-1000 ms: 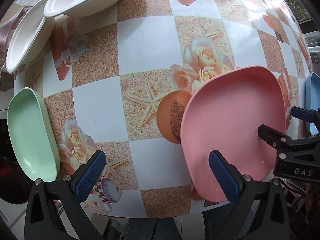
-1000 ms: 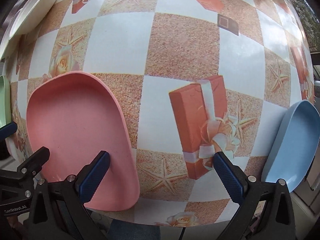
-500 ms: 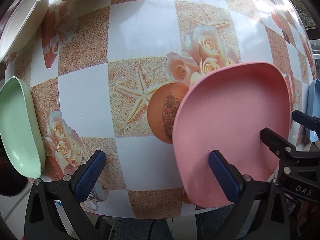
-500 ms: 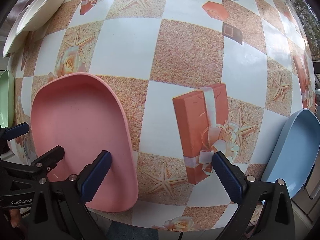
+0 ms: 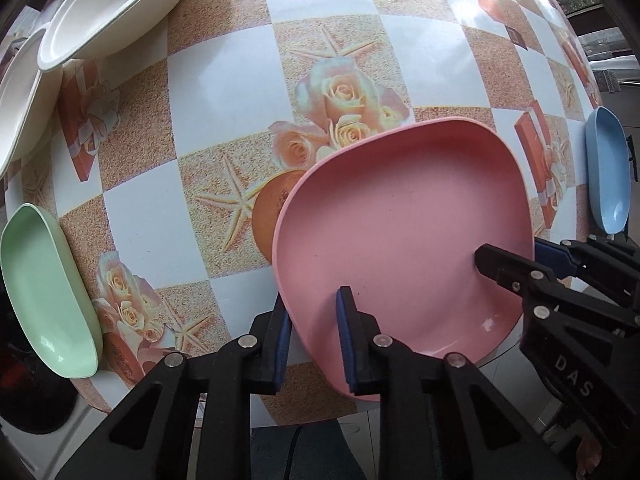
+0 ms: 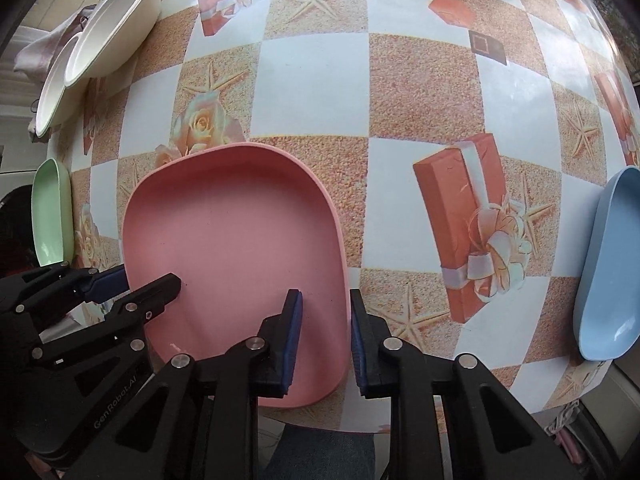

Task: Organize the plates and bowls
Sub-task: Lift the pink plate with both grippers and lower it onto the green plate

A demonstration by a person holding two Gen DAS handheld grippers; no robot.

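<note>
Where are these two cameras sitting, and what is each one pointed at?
Left wrist: sits on the left gripper, looking forward over the table; its jaws straddle the pink plate's left rim; the right gripper shows at right.
Right wrist: sits on the right gripper, jaws straddling the pink plate's right rim; the left gripper shows at left.
Shared: pink plate, green dish, blue dish, white bowls.
</note>
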